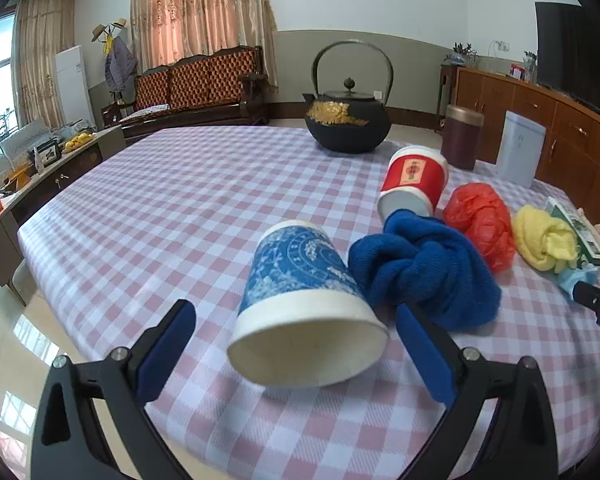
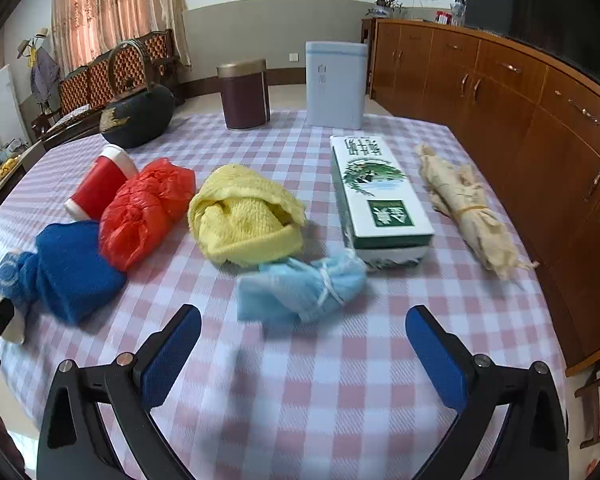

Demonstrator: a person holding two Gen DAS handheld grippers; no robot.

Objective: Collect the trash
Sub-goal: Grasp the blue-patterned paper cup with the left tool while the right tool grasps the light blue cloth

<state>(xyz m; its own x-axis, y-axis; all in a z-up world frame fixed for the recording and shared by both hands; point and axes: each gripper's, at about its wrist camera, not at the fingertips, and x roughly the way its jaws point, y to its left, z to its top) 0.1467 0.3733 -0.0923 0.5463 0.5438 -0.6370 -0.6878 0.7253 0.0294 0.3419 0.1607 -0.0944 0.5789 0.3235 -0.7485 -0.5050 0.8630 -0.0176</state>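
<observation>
A: Where's the trash at rn?

B: All on the checked table (image 2: 300,380). Blue paper cup (image 1: 304,312) lies on its side, mouth toward the left gripper (image 1: 296,344). Jaws wide apart, one each side of the rim, not touching it afaict. Holding nothing.

A: And the right gripper (image 2: 303,344)?

B: Also spread wide, empty, hanging just short of the crumpled blue mask (image 2: 300,288). Behind that: yellow cloth (image 2: 246,216), red plastic bag (image 2: 140,212), red cup (image 2: 96,188) tipped over, blue cloth (image 2: 72,268) touching the blue cup.

A: What goes wrong from here?

B: IMO the cup's the risk. It's round and on its side, so if one pad hits first it probably rolls or skids off. Squeeze too hard at the rim and the paper likely buckles. Blue cloth sits right by the right-hand pad too, could get pinched in w/ the cup.

A: Mask?

B: Flat and floppy. Jaws may close above it, or snag the tablecloth instead.
</observation>
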